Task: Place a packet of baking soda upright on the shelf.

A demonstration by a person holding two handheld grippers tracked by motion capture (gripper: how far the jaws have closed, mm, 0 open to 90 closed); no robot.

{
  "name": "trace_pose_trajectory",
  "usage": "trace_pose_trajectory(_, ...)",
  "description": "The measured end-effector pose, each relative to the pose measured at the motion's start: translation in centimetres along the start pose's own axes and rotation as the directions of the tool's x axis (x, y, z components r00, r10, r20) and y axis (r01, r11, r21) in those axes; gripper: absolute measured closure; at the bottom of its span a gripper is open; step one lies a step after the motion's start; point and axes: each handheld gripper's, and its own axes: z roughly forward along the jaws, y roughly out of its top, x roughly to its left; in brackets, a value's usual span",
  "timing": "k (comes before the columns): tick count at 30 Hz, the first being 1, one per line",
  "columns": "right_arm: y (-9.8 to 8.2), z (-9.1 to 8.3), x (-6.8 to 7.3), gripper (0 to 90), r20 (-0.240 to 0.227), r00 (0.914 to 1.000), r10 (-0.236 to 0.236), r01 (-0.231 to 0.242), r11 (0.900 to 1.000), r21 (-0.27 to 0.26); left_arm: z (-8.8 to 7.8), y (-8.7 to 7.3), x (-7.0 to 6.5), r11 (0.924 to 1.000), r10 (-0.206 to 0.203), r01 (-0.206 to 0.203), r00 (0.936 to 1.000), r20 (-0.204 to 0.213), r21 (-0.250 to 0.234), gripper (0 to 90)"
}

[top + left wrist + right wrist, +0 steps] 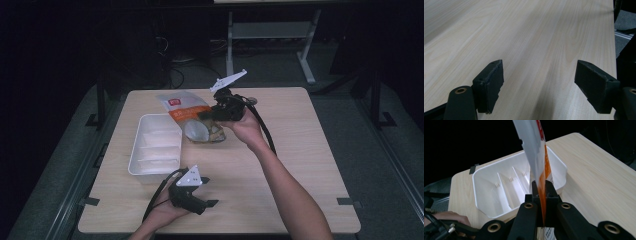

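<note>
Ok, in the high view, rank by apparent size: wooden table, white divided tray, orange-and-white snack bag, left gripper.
1. Light wooden table
2. White plastic divided tray
3. Orange-and-white snack bag, though the right gripper covers part of it
4. Black left gripper, nearer the camera

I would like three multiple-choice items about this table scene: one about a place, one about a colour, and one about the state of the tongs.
1. Where does the white tray lie on the table?
A. toward its left side
B. at its right edge
C. on the floor

2. What colours has the snack bag?
A. blue and green
B. orange and white
C. all black

3. How stand the left tongs?
A. shut on the bag
B. shut on the tray
C. open over bare wood

Answers: 1 A, the high view shows it left of the bag. 2 B, seen where the right tongs pinch it. 3 C, nothing lies between them.
</note>
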Motion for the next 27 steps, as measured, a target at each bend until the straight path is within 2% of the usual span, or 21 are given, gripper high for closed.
trace_pose_trajectory(16, 2.5, 3.4, 1.0, 89.6, -0.052, 0.9982, -0.029, 0.029, 0.999, -0.015, 0.2, -0.2, 0.0, 0.9998, 0.009, -0.009, 1.0000, 0.004, 0.019, 22.8)
trace_pose_trajectory(27, 4.1, 6.1, 2.4, 89.5, -0.110, 0.9916, -0.069, 0.067, 0.998, -0.023, 0.2, -0.3, 0.1, 0.9997, 0.007, -0.007, 1.0000, 0.006, 0.022, 22.9)
